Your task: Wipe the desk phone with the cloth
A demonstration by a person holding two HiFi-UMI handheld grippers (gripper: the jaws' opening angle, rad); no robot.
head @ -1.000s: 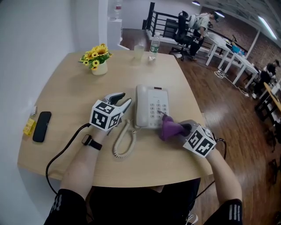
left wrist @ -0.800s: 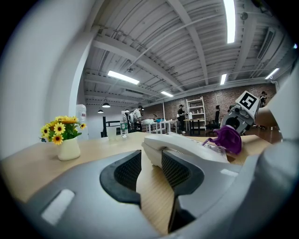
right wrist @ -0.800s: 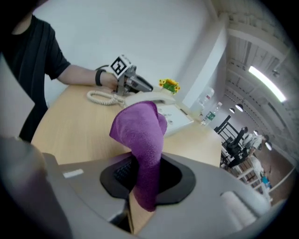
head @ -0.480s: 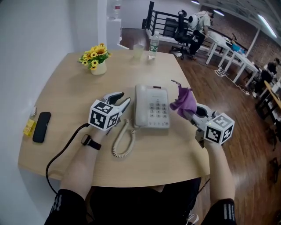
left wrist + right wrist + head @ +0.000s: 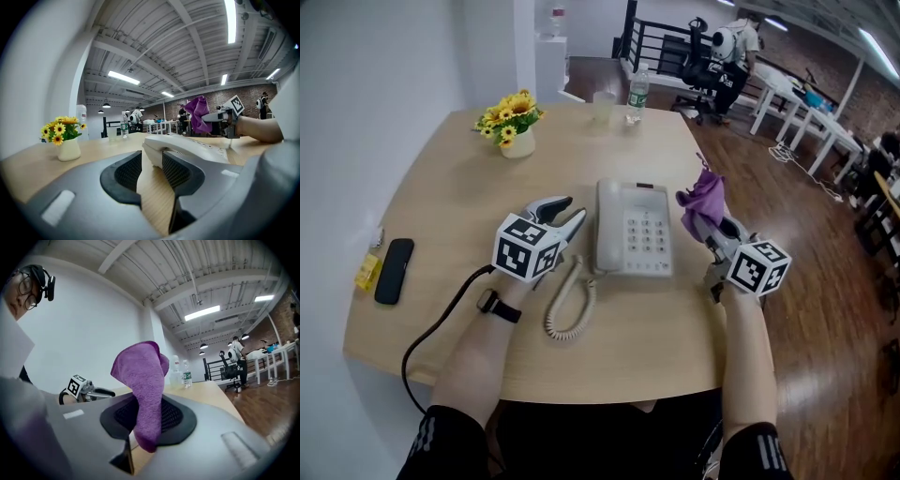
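Note:
A white desk phone lies in the middle of the wooden desk, its handset on the cradle. My left gripper rests open at the phone's left side; in the left gripper view the phone shows just past the open jaws of that gripper. My right gripper hovers right of the phone, shut on a purple cloth that stands up from its jaws. The cloth hangs between the pads of the right gripper and is clear of the phone.
The phone's coiled cord loops on the desk in front of it. A pot of yellow flowers, a cup and a water bottle stand at the far edge. A black mobile lies at the left edge.
My right gripper lifted the cloth off the phone's keypad and carried it to the right of the phone, away from me. The left gripper stayed by the phone's left side.

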